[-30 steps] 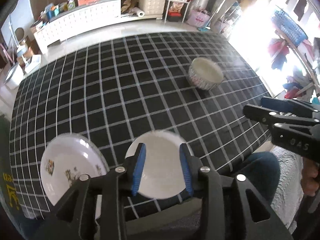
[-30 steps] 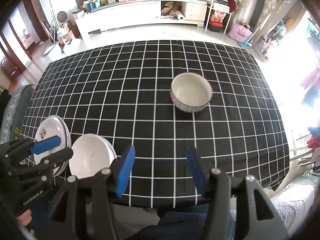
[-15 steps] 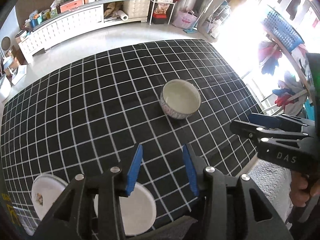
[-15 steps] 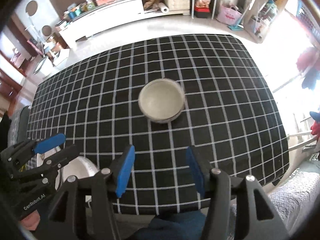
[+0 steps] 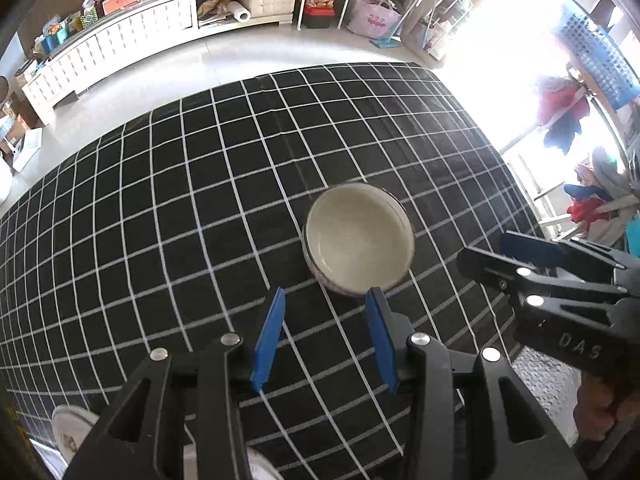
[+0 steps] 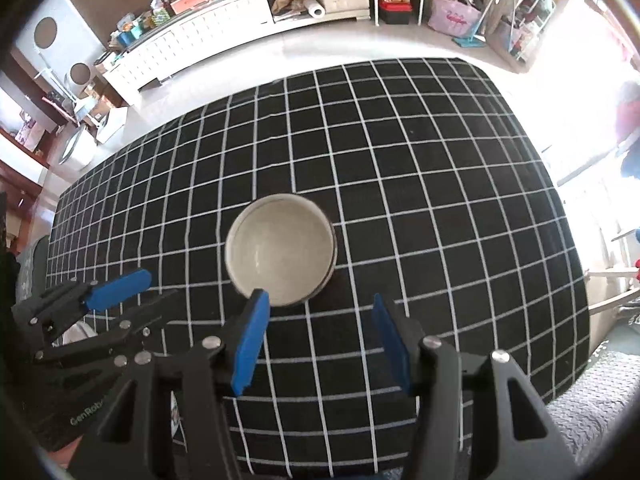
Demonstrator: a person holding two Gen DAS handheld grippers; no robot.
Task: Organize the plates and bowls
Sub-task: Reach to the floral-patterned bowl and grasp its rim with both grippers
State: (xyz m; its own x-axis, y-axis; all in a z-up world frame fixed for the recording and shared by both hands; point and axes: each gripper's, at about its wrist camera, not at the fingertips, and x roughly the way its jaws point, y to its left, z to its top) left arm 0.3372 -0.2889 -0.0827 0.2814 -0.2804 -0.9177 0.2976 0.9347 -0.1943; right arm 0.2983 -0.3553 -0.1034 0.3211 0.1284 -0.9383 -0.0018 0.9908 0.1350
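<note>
Looking down your left wrist view, the left gripper [image 5: 326, 334] stands narrowly open with nothing between its blue pads [image 5: 269, 338], and its jaws have just been opening a little. The bowl [image 5: 358, 240] sits upright on the checked tablecloth [image 5: 160, 208], just beyond the right-hand pad. Your right gripper [image 5: 532, 258] hovers to the right of the bowl. At the bottom left, a flowered plate [image 5: 66, 430] peeks out, with a white plate [image 5: 256, 462] mostly hidden under the gripper body. A second ago that white plate lay right under the left pads; since then you have swung over to the bowl, which looks much closer.

Turning to the right wrist view, the right gripper [image 6: 320, 334] is open wider and empty. The bowl [image 6: 280, 250] sits just past its left pad [image 6: 250, 344], off centre. The left gripper [image 6: 120, 296] waits at the left. The bowl was far off earlier; it now fills the middle.

If you close as you stand, one pad may strike the rim and push the bowl across the cloth instead of straddling the wall. With both grippers near the same bowl, they could also knock into each other.
</note>
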